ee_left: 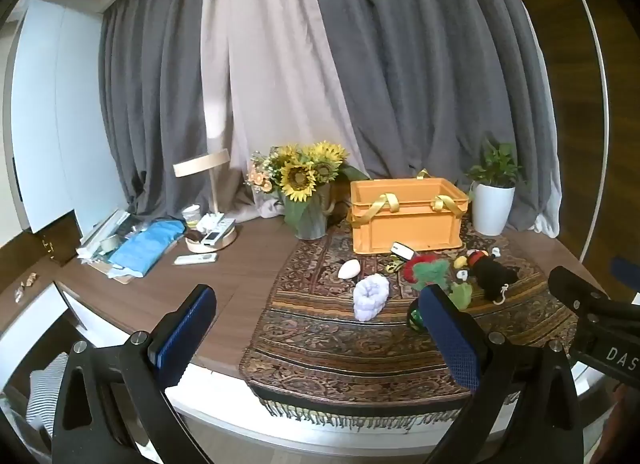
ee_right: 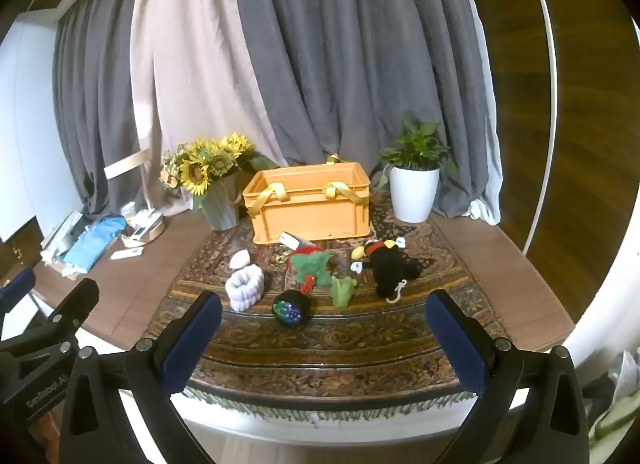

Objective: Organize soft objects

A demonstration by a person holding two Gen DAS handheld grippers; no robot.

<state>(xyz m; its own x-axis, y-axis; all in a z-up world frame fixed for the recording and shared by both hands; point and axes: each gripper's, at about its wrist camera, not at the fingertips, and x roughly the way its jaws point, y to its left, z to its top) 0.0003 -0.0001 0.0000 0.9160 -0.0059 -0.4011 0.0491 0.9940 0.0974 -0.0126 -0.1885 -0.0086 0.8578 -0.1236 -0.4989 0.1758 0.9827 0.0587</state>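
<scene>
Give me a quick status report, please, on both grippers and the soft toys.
Left gripper open, empty. Right gripper open, empty. Soft toys loose on rug, orange crate behind. Path clear.

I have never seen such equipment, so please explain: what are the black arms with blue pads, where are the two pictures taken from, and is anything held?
They are two handheld tools, each with a camera looking along its fingers. One picture is from the left gripper, the other from the right gripper. Both are open and hold nothing. On the patterned cloth lie soft toys: a white plush, a black plush, a green plush. Behind them stands an orange crate.
</scene>
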